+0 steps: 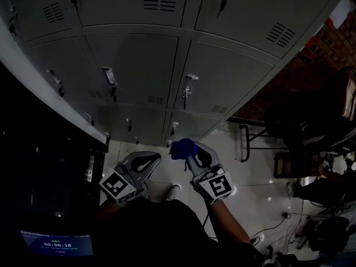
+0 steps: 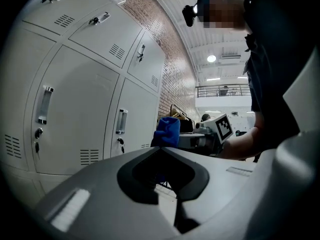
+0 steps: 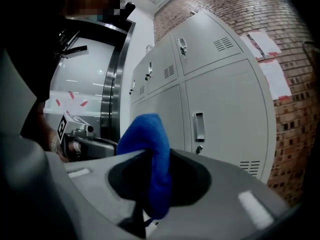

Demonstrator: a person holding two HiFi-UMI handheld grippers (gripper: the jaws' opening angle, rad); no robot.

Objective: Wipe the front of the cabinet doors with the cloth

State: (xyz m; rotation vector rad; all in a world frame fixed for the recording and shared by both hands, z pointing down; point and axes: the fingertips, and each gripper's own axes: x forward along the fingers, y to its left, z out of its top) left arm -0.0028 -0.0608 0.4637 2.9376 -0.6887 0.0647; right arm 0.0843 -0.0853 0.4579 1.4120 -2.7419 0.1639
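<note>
The blue cloth (image 1: 182,148) is bunched up between the jaws of my right gripper (image 1: 189,153), which is shut on it. In the right gripper view the cloth (image 3: 150,159) stands up out of the shut jaws. My left gripper (image 1: 151,160) hangs beside it at the left, shut and empty, and its own view shows the cloth (image 2: 167,130) a little ahead. The grey metal cabinet doors (image 1: 133,65) stand in front of me, several with handles and locks (image 1: 189,85). Both grippers are held low and well off the doors (image 3: 225,109).
A dark pillar (image 1: 50,166) flanks the cabinets at the left, with a small lit screen (image 1: 55,242) below it. A brick wall (image 1: 334,43), black chairs (image 1: 289,121) and floor cables (image 1: 278,221) lie to the right. My shoe (image 1: 173,192) rests on the tiled floor.
</note>
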